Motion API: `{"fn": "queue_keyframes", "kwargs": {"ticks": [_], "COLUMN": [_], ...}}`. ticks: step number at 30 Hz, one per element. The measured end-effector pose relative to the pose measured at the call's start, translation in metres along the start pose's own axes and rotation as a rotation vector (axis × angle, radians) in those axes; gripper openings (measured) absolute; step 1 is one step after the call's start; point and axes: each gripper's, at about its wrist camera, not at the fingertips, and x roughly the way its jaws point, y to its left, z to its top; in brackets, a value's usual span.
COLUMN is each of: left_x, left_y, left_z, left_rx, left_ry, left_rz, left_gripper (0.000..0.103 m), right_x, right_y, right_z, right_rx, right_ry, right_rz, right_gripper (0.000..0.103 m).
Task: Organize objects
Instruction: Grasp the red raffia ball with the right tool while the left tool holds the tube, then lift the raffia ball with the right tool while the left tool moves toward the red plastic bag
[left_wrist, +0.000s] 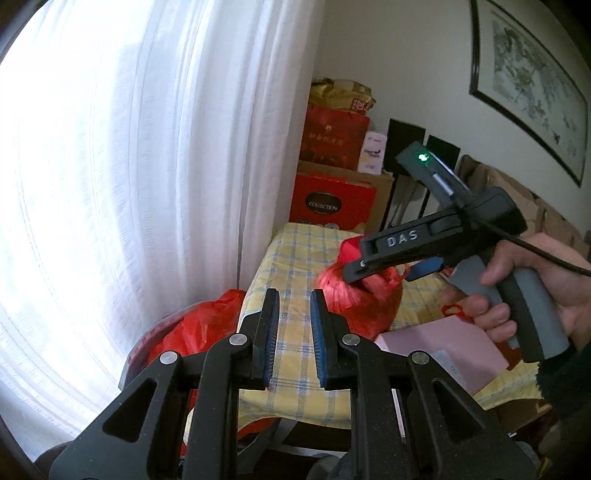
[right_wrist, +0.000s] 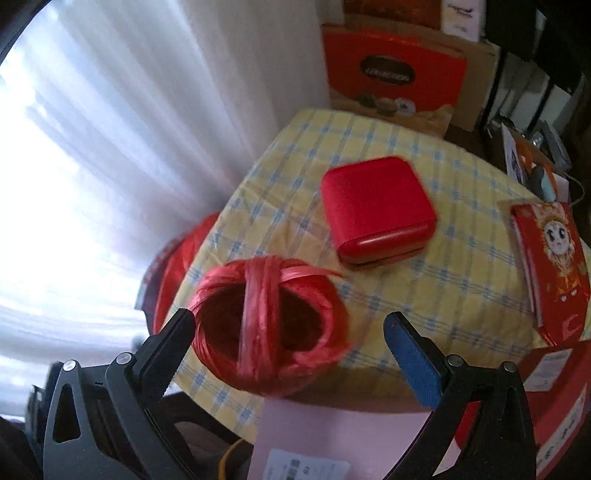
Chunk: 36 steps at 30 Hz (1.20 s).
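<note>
Right gripper (right_wrist: 288, 325) spread wide, hanging just over the ball of red twine (right_wrist: 271, 325) near the front edge of the yellow checked tablecloth (right_wrist: 424, 295), pads not touching it as far as can be seen. Left gripper (left_wrist: 294, 299) off to the side, narrowed to a small gap, holding nothing. Red box (right_wrist: 375, 208) further back on the cloth, red packet (right_wrist: 550, 269) by the right edge.

Occlusions and unclear areas

Right tool (left_wrist: 364, 264) hides part of the red ball of plastic twine (left_wrist: 354, 295); its fingertips cannot be seen there. Red rounded square case (right_wrist: 376, 206) is motion-blurred. Framed picture (left_wrist: 532, 85) and red cartoon-printed packet (right_wrist: 554, 266) are cut off by the edge.
</note>
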Motion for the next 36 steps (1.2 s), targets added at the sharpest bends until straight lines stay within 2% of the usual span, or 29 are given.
{"fn": "queue_keyframes", "kwargs": {"ticks": [3, 8, 12, 16, 18, 20, 21, 23, 25, 31, 36], "left_x": [0.007, -0.003, 0.0, 0.0, 0.001, 0.0, 0.0, 0.002, 0.001, -0.006, -0.007], "left_y": [0.01, 0.037, 0.058, 0.062, 0.061, 0.061, 0.061, 0.066, 0.072, 0.096, 0.101], "left_z": [-0.009, 0.0, 0.003, 0.003, 0.004, 0.003, 0.004, 0.005, 0.005, 0.013, 0.029], "left_rx": [-0.016, -0.056, -0.119, -0.138, -0.13, -0.132, -0.137, -0.161, -0.192, -0.327, -0.298], "left_ry": [0.022, -0.031, -0.023, -0.022, -0.025, -0.026, -0.026, -0.023, -0.022, -0.02, 0.04], "left_rz": [0.001, 0.042, 0.077, 0.071, 0.07, 0.068, 0.068, 0.067, 0.064, 0.034, 0.055], "left_gripper": [0.014, 0.014, 0.014, 0.014, 0.014, 0.014, 0.014, 0.014, 0.014, 0.015, 0.017], "right_x": [0.009, -0.003, -0.014, -0.001, 0.011, 0.022, 0.027, 0.028, 0.025, -0.002, -0.041], "right_y": [-0.001, -0.019, -0.022, -0.012, -0.007, -0.005, -0.004, -0.001, 0.004, -0.007, -0.019], "right_z": [-0.002, -0.001, 0.0, 0.002, 0.001, 0.0, 0.0, 0.0, 0.0, 0.006, 0.015], "right_rx": [0.028, 0.071, 0.064, 0.019, 0.0, -0.009, -0.008, -0.012, -0.044, -0.001, 0.032], "right_ry": [0.012, 0.019, 0.008, 0.05, 0.081, 0.096, 0.098, 0.081, 0.047, -0.064, -0.138], "right_rz": [-0.002, 0.027, -0.039, -0.066, -0.069, -0.066, -0.043, -0.007, -0.057, -0.002, 0.02], "right_gripper": [0.103, 0.102, 0.101, 0.084, 0.078, 0.077, 0.073, 0.063, 0.058, 0.056, 0.056]}}
